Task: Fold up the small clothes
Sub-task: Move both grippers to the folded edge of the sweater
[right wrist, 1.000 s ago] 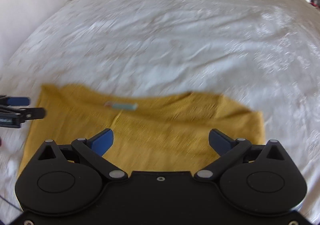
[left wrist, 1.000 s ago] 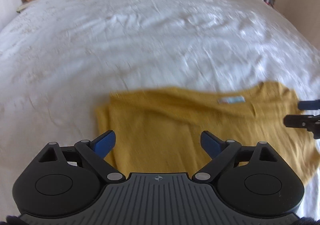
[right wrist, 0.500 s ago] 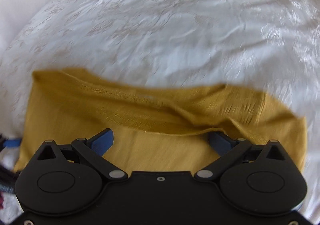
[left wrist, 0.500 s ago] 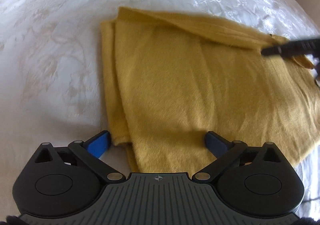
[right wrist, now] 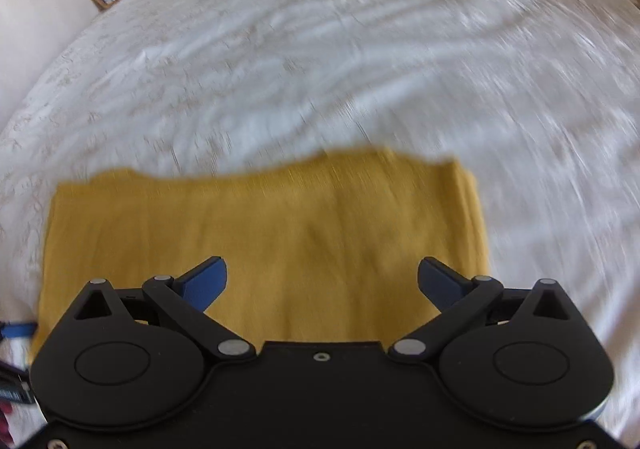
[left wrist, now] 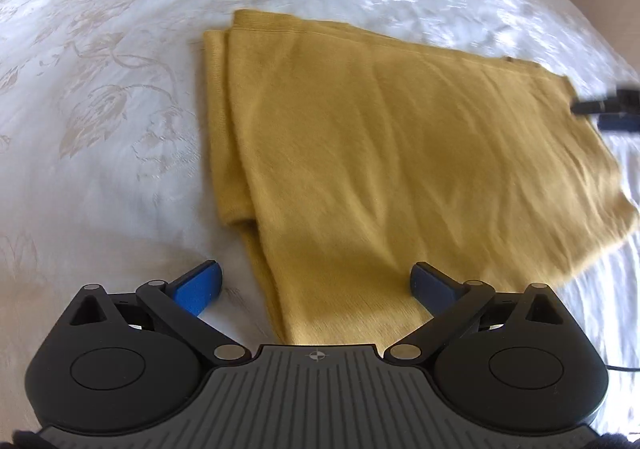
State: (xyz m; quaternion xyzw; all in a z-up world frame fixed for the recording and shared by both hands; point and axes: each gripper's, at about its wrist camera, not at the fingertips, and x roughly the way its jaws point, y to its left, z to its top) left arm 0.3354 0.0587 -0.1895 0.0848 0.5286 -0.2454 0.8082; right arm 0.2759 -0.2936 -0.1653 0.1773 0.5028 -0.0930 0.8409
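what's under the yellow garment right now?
The yellow garment lies folded on the white bedspread. At its left edge a lower layer of the same fabric sticks out beneath the top layer. Anything else under it is covered.

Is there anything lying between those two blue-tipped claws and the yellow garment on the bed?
Nothing visible does. The left gripper hangs open over the near edge of the yellow garment, and the right gripper hangs open over the same cloth. Only the white bedspread surrounds it.
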